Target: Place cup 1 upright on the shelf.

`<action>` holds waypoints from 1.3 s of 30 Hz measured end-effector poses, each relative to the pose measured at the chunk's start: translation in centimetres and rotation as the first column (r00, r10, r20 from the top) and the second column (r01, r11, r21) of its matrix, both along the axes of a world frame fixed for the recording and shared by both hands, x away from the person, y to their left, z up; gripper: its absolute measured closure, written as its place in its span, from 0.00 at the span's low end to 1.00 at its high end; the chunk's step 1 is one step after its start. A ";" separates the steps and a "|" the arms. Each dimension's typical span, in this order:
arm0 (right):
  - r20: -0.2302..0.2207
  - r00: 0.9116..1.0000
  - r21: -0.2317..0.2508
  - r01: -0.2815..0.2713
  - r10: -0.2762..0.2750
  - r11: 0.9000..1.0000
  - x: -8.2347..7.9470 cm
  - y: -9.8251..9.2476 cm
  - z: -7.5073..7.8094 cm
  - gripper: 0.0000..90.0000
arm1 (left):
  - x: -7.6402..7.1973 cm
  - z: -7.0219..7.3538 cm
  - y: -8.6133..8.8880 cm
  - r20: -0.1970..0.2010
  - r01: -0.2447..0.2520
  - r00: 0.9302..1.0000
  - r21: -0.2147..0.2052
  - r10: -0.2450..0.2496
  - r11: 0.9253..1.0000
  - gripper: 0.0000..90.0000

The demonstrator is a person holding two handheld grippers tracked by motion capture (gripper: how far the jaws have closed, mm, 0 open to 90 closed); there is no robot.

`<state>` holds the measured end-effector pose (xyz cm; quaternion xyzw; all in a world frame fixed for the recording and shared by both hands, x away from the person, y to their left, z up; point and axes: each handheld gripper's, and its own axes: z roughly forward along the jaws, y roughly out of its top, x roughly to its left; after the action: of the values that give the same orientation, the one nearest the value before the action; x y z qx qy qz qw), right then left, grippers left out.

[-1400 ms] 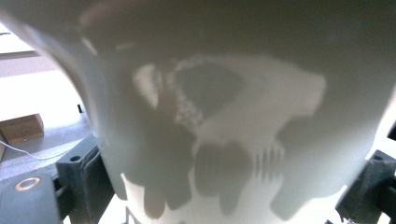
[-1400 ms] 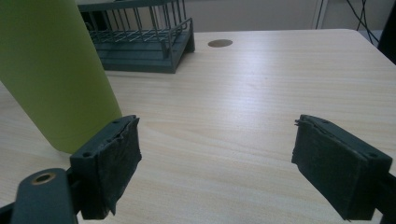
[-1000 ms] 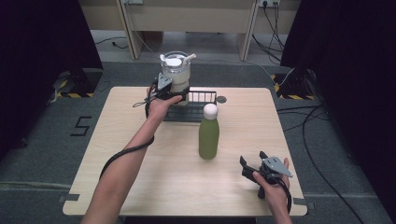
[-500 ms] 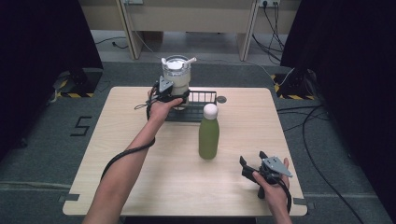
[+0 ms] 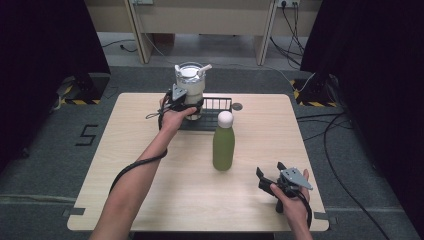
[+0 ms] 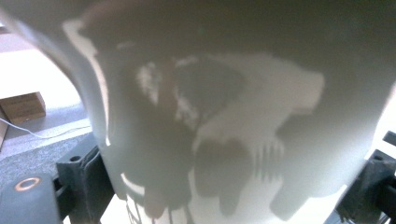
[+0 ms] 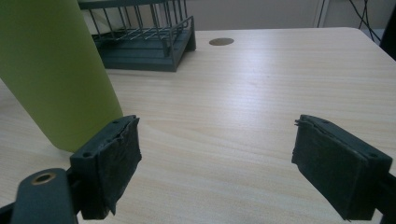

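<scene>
We've got the left gripper clamped around a pale tumbler with a lid and straw, holding it at the far side of the wooden table, right over the left end of the dark wire rack. The green bottle with its white cap stands mid-table, just near of the rack. Our right gripper sits at the near right, jaws spread wide, nothing in them.

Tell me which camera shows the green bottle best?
The high view: the whole green bottle stands upright with its white cap, apart from the right gripper. The right gripper view catches just part of its green side.
</scene>
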<state>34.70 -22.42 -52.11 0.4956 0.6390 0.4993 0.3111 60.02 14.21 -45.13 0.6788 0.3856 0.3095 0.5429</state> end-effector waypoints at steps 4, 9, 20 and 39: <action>-0.001 1.000 0.001 -0.001 0.001 1.000 0.0 0.0 0.0 0.17 | 0.0 -0.2 0.0 -0.006 -0.001 1.000 -0.002 0.001 1.000 0.11; -0.001 1.000 0.000 -0.003 0.003 1.000 0.0 0.0 0.0 0.17 | 0.1 -0.5 -0.1 -0.013 -0.001 1.000 -0.001 0.001 1.000 0.11; 0.000 1.000 -0.003 -0.005 0.005 1.000 0.0 0.0 0.0 0.17 | 0.0 -0.6 -0.1 -0.008 -0.001 1.000 -0.002 0.001 1.000 0.11; -0.001 1.000 -0.007 -0.016 0.016 1.000 0.0 0.1 0.0 0.17 | -0.1 -0.6 -0.1 0.003 0.009 1.000 -0.013 -0.009 1.000 0.07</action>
<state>34.75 -22.29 -52.12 0.4896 0.6449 0.4992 0.3085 59.95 14.10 -45.76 0.6766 0.3840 0.3055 0.5491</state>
